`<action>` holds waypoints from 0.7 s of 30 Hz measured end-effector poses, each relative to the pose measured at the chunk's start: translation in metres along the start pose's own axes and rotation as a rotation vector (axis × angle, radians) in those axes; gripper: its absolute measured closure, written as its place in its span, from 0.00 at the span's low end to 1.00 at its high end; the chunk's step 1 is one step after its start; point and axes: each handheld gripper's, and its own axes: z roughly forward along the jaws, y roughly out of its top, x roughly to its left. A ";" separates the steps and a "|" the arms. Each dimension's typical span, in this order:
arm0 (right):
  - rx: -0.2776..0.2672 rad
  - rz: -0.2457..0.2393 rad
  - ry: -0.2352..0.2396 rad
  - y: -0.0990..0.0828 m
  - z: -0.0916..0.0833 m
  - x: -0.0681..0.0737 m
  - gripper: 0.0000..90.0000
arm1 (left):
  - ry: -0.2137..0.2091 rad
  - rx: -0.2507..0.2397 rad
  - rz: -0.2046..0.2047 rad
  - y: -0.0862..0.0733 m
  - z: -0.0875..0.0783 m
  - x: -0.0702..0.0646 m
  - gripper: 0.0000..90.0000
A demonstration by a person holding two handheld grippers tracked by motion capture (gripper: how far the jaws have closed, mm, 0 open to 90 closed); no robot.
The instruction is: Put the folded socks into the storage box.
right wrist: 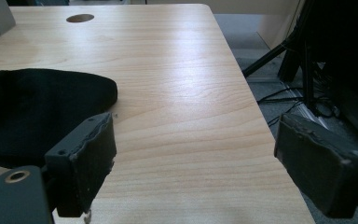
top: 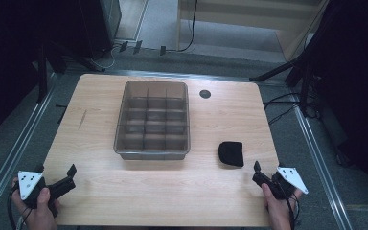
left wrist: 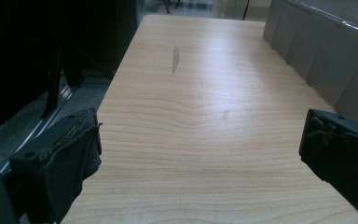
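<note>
**Waiting at the near corners, both grippers wide and empty**

Standing over the wooden table (top: 163, 191), you see a person's hands come in from the near edge, one at each corner. The left gripper (top: 56, 173) sits at the near left corner, its jaws spread wide with nothing between them; in the left gripper view its outer jaw hangs past the table's left edge, over the floor. The right gripper (top: 263, 173) sits at the near right corner, jaws also wide apart and empty; in the right gripper view its outer jaw hangs beyond the table's right edge.

A clear grey divided bin (top: 152, 120) stands in the middle of the table, toward the far side, its compartments laid out in a grid. A folded black cloth (top: 231, 153) lies to the right of the bin and nearer, apart from it, just ahead and left of the right gripper. A dark round hole (top: 205, 94) shows in the tabletop near the far edge, right of the bin.

Bare wood runs all along the near side between the two grippers, and down the left side beside the bin, where a faint grey smudge (left wrist: 175, 60) marks the surface.

The bin's compartments are too dim to read. Both forearms are cut off by the bottom of the high view. Dark stands and cables crowd the floor at the right.
</note>
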 end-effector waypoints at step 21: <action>0.058 -0.052 0.103 0.049 -0.014 0.025 0.15 | 0.022 0.002 0.057 0.003 0.009 -0.010 0.00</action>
